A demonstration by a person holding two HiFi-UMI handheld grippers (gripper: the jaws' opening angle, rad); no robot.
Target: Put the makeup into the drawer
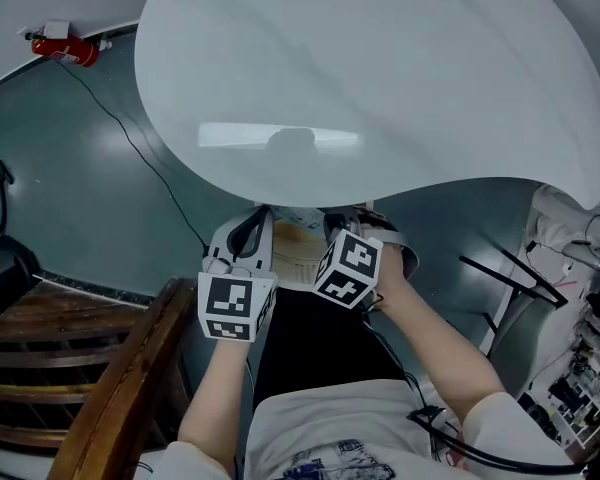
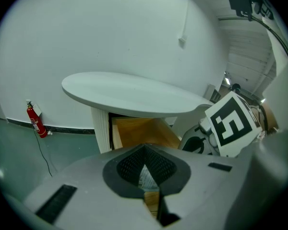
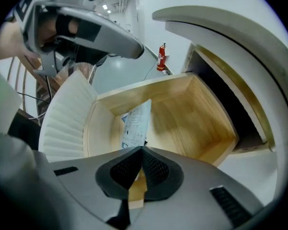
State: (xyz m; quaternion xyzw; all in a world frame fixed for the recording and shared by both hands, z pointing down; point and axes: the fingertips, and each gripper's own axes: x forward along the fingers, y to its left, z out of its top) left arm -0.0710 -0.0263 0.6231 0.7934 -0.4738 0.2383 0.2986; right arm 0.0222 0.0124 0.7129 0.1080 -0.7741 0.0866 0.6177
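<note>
Over a green floor (image 1: 90,168) stands a big, round, white tabletop (image 1: 380,88). By the white wall (image 2: 110,32) sits a red fire extinguisher (image 1: 65,48), and a thin black cable (image 1: 140,148) runs across the floor. A brown wooden chair (image 1: 110,368) is close on the person's left.

Under the tabletop's edge a drawer (image 3: 192,123) is pulled out. It is light wood inside, with a white ribbed front (image 3: 67,123). One thing is in it: the makeup (image 3: 137,123), a flat white and blue packet with small print. It lies slanted, near the ribbed front.

Both grippers are over the drawer, side by side. The left gripper (image 2: 145,150) has its jaws pressed together on nothing. The right gripper (image 3: 142,150) points down into the drawer with its jaws pressed together too. The packet's near end comes right up to their tips. I cannot tell if they pinch it.
</note>
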